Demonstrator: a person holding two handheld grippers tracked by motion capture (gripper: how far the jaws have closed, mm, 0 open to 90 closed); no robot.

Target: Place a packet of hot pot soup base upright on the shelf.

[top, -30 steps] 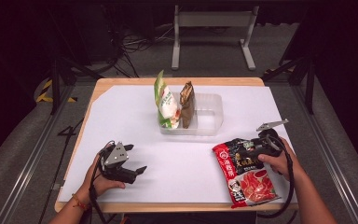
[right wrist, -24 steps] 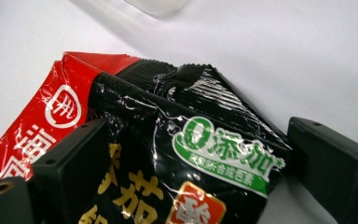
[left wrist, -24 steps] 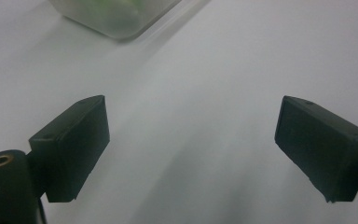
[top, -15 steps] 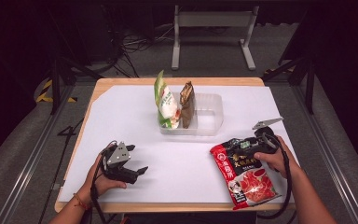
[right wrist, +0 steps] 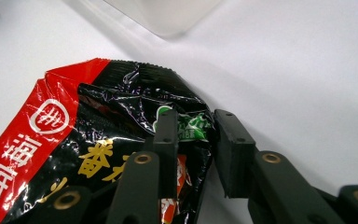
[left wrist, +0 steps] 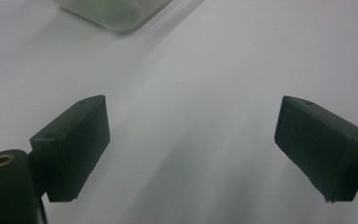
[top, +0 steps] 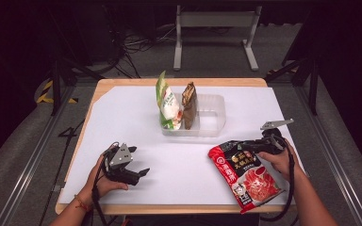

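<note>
My right gripper has just been closing its jaws, and they now pinch a fold of the red and black snack bag at its upper corner, the crinkled foil bunched between the two pads in the right gripper view. I took it by that corner, I judge, because the bag lies flat on the white worktop and offers no other edge thick enough to bite; a grip there should let the bag hang and swing upright when lifted. The bag lies at the near right of the worktop, its top end pointing toward the clear plastic tray just beyond it, apart from the tray and not yet raised. The tray already holds a green and white packet and a brown packet, both standing on edge in its left half and leaning together, which leaves the right half bare; that looks to me like the slot meant for this bag, standing like the others. My left gripper rests low at the near left of the worktop, well apart from the tray, its jaws spread wide with only bare surface between them, kept out of the way and free to steady the tray if it slides.
</note>
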